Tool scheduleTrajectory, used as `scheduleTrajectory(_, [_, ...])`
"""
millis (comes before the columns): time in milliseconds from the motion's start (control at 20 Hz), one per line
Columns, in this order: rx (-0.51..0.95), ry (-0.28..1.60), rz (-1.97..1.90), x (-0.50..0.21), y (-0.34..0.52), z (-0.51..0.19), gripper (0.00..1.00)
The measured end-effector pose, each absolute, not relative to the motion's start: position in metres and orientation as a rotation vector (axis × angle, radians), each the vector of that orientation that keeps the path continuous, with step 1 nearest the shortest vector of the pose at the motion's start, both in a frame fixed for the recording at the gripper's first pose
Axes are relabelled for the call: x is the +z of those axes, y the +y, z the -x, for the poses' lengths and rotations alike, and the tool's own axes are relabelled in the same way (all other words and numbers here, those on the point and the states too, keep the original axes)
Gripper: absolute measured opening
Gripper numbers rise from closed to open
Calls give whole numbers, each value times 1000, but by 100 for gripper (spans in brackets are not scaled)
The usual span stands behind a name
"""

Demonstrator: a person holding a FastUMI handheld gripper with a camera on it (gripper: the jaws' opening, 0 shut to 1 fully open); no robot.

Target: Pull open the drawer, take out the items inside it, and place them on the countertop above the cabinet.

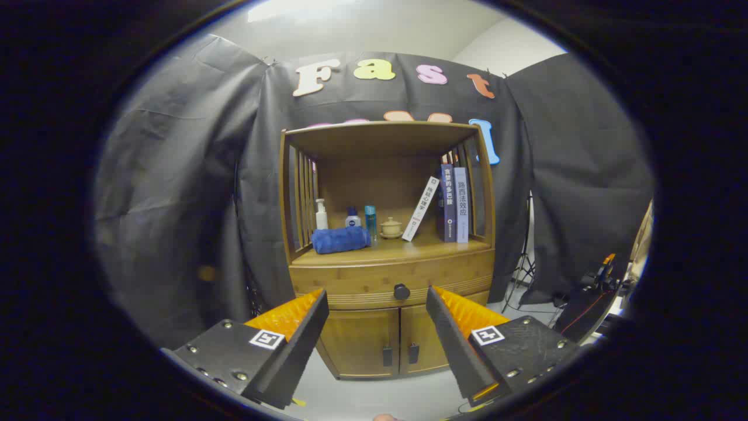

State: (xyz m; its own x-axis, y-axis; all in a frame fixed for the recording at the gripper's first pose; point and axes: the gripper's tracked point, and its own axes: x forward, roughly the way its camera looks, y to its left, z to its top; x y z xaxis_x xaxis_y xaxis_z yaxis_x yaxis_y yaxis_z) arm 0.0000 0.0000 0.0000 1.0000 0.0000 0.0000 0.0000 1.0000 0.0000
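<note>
A wooden cabinet (362, 345) stands some way ahead of my gripper (377, 298). Its drawer (350, 282) is shut, with a round dark knob (401, 291) at its middle, seen between my fingertips but well beyond them. The countertop (403, 250) above the drawer is a wooden shelf under a slatted top. My gripper is open, its fingers spread wide with nothing between them. What lies inside the drawer is hidden.
On the countertop lie a rolled blue towel (340, 240), a white pump bottle (321, 214), two small bottles (362, 218), a little lidded pot (391, 227) and three books (450, 204). Two lower doors (385, 346) sit under the drawer. A tripod (524, 269) and equipment (596, 286) stand to the right.
</note>
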Motion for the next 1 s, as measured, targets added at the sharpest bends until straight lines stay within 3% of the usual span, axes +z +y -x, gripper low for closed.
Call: scheduleTrajectory(1000, [-44, 20, 27, -21, -17, -11, 100])
